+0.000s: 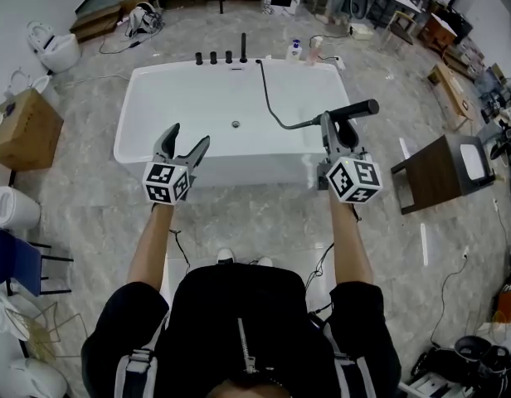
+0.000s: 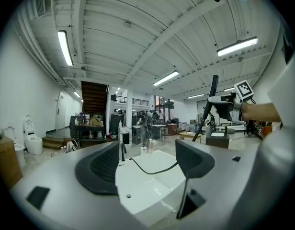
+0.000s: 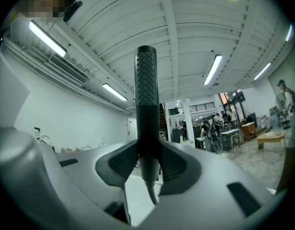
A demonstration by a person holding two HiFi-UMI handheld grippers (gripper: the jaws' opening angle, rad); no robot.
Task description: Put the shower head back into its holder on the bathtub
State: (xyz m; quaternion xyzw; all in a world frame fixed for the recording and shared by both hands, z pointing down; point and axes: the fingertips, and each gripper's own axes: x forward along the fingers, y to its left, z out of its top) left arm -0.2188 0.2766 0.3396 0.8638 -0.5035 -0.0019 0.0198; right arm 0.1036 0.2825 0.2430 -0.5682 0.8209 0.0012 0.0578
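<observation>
Right gripper view shows the right claw [image 3: 147,162] pinching the shower head [image 3: 146,95] low on its smooth neck, with the textured black wand standing up above the jaws and the hose dropping away below them. The left claw [image 2: 150,164] is spread wide with nothing between its jaws, only the bathtub [image 1: 156,81] ahead of it.

The wand looks rigid, fairly light and probably slick, so the neck just above the hose joint, where it is already held, seems the soundest place. The hose [image 1: 272,106] is limp but springy; it runs from the right claw across the tub to the far rim and will likely tug or twist the head as it travels.

Beyond both claws, on the far rim, stands a row of black fittings [image 1: 214,57]; the tall post [image 1: 243,46] beside the hose's root is probably the holder, though I cannot tell for sure. Bottles [image 1: 295,50] sit just right of it, close enough to be knocked. A dark side table [image 1: 442,172] stands to the right claw's right, well apart.
</observation>
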